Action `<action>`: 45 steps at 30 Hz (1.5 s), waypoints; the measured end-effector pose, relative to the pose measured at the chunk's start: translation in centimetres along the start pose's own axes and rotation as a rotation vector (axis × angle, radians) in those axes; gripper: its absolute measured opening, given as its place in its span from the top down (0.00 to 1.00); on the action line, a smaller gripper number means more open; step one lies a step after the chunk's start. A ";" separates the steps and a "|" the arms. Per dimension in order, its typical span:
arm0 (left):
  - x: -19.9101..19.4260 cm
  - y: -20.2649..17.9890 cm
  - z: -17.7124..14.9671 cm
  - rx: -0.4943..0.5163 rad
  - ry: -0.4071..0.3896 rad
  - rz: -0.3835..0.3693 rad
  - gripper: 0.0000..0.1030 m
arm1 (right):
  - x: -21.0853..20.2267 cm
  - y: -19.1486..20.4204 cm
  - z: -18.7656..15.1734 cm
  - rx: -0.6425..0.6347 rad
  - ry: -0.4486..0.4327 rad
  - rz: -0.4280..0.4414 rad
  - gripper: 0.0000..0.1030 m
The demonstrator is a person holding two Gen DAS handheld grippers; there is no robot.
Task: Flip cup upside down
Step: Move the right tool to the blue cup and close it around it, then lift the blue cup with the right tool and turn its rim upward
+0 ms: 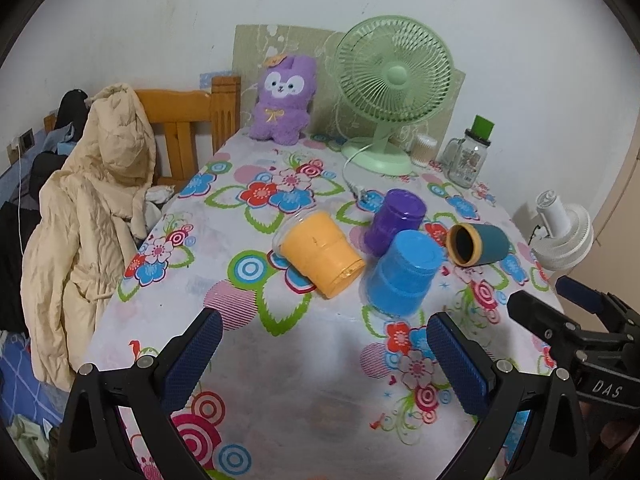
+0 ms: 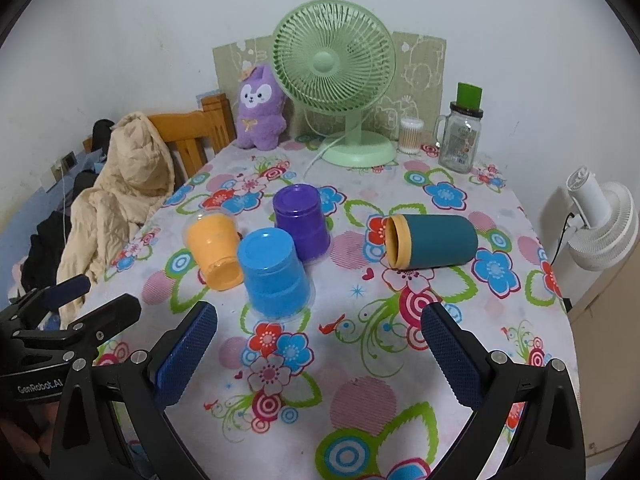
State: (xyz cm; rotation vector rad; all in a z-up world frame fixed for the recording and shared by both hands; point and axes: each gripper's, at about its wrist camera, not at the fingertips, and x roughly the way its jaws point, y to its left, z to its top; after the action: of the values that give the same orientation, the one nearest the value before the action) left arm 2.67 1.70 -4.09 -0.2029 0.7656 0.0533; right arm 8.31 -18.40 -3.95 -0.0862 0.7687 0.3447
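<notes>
Meanwhile, four cups are pictured on a flower-patterned tablecloth [image 2: 400,392], with both claws held released and empty above its near end. The left gripper [image 1: 324,348] is seen with its blue-padded jaws spread wide; ahead of it and slightly to the left, an orange cup [image 1: 320,256] is shown lying on its side, its base turned toward the claw. Just ahead of the right-hand finger, a blue cup [image 1: 402,274] is already stood mouth-down, and a purple cup [image 1: 394,218] is set likewise directly behind it.

The right gripper [image 2: 318,346] is likewise shown spread apart, nothing gripped between its pads. Ahead of it and a little to the right, a teal cup [image 2: 438,242] with a yellow rim is seen on its side, mouth facing left, apart from the other three. The blue cup [image 2: 274,274] is placed just beyond the claw's left finger.

Farther off, against the wall, a green fan [image 2: 336,64], a purple plush toy [image 2: 258,110] and a glass jar [image 2: 460,140] are lined up at the table's far edge. A beige coat [image 1: 88,208] is draped over a wooden chair [image 1: 192,128] well to the left.
</notes>
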 end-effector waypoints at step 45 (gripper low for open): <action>6.8 -0.2 -1.5 0.070 0.188 0.024 0.00 | 10.4 2.8 2.7 -0.123 0.169 0.133 0.45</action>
State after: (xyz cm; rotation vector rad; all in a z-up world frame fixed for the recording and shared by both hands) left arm 6.53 0.98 -9.80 -0.1329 0.9554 0.0303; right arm 16.05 -12.37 -9.10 -0.1822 0.9226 0.5161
